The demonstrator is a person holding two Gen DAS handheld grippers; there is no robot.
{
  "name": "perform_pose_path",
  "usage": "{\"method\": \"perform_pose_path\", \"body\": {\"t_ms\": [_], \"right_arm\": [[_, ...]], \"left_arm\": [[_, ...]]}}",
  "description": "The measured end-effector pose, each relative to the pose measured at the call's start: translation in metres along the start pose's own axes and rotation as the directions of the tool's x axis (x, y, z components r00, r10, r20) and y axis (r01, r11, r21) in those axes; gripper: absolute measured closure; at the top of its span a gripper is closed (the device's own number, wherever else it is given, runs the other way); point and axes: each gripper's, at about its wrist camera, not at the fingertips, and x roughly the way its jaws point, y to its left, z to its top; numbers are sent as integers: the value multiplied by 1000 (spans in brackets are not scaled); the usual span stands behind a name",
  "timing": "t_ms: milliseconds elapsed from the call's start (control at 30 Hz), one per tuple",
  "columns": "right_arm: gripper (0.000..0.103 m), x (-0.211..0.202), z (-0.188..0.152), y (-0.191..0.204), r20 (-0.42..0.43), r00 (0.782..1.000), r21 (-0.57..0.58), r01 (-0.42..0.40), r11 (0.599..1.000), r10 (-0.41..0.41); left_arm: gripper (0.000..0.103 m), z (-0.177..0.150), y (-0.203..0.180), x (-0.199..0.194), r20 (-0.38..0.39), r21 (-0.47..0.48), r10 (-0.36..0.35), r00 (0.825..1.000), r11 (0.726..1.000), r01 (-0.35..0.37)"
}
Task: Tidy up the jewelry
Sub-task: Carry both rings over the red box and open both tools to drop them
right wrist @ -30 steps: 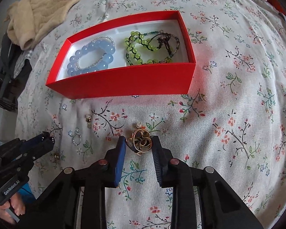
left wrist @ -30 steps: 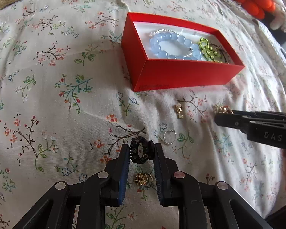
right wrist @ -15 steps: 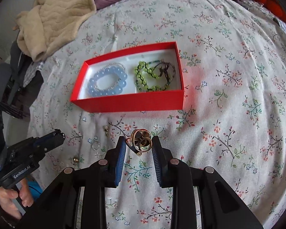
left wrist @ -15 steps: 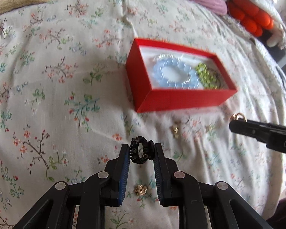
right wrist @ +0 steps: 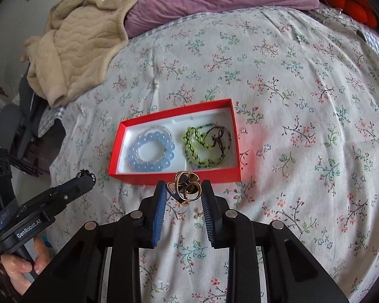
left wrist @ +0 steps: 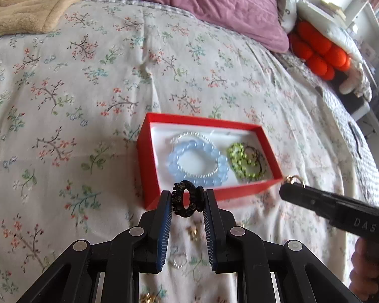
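**Both grippers holding rings above the floral bedspread**

Left wrist view. Centrally, the left gripper (left wrist: pixel 187 199) pinches a black ornate ring (left wrist: pixel 187 199) between its blue pads, the ring upright with its opening facing the camera. Beyond it lies an open red box (left wrist: pixel 149 176) on the floral bedspread (left wrist: pixel 88 80), holding a pale blue bead bracelet (left wrist: pixel 198 162) and a green bead bracelet (left wrist: pixel 242 161). Small gold pieces on the cloth below the fingers are blurred and partly hidden. At right, the right gripper (left wrist: pixel 290 189) enters side-on; only a gold loop shows at its tip.

Right wrist view. The right gripper (right wrist: pixel 184 189) clamps a gold openwork ring (right wrist: pixel 187 188) at its fingertips, tilted, overlapping the box's (right wrist: pixel 174 179) near wall. The left gripper (right wrist: pixel 86 178) appears at lower left, its ring a dark speck; a hand (right wrist: pixel 22 265) is cut off by the edge.
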Motion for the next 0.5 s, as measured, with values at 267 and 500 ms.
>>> {"method": "perform_pose_path", "body": {"t_ms": [267,500], "right_arm": [[73,9,14,-8,1,1000,11,-10,1000,10],[73,21,22,-23,-16,1000,38,-21,999,21]], "left_arm": [[84,10,-6,19,-5,11,-22,1000,1000,22],[84,18,-6,33,-7,14,-41,999,999,41]]}}
